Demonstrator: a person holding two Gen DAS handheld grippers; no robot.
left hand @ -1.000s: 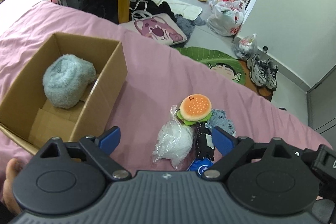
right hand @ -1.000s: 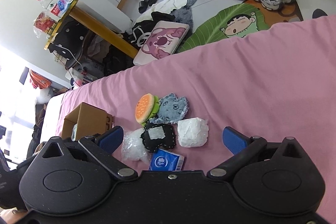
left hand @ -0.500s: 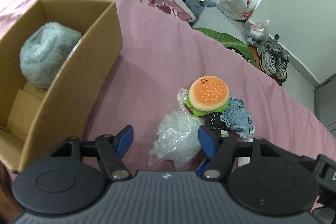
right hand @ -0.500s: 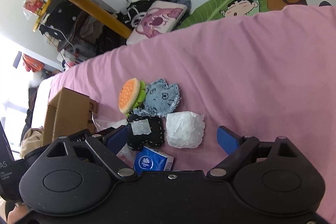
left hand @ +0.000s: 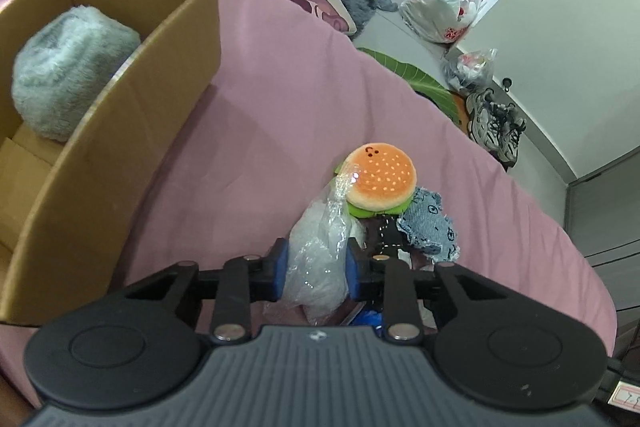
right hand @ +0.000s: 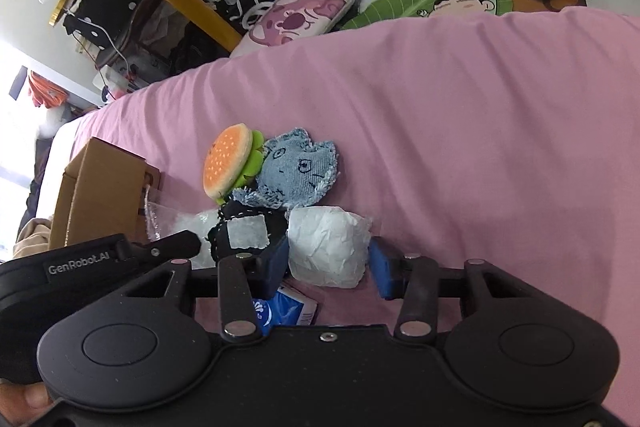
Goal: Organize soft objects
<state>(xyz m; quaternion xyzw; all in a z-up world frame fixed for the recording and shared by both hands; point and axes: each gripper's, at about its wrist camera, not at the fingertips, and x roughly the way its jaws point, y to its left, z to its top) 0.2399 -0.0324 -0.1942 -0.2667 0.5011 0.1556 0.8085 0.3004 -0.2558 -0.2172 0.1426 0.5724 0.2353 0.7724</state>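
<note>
- The left gripper [left hand: 316, 267] has its jaws closed on a crinkled clear plastic bag [left hand: 320, 251] with something white inside, at the near edge of a pile on the pink bed sheet [left hand: 272, 99].
- The right gripper [right hand: 328, 259] has its jaws around a white paper-wrapped bundle [right hand: 328, 247], both blue pads touching its sides.
- A plush burger [left hand: 380, 181] lies at 12 o'clock from the bag, touching it; a frayed denim toy [right hand: 298, 173] sits just beside the burger at its 3 o'clock.
- A black pouch with a white patch [right hand: 246, 235] lies between the bag and the bundle; a blue tissue pack [right hand: 286, 311] sits below it.
- An open cardboard box [left hand: 132, 131] stands at 10 o'clock from the pile, holding a fluffy grey ball [left hand: 68, 75].
</note>
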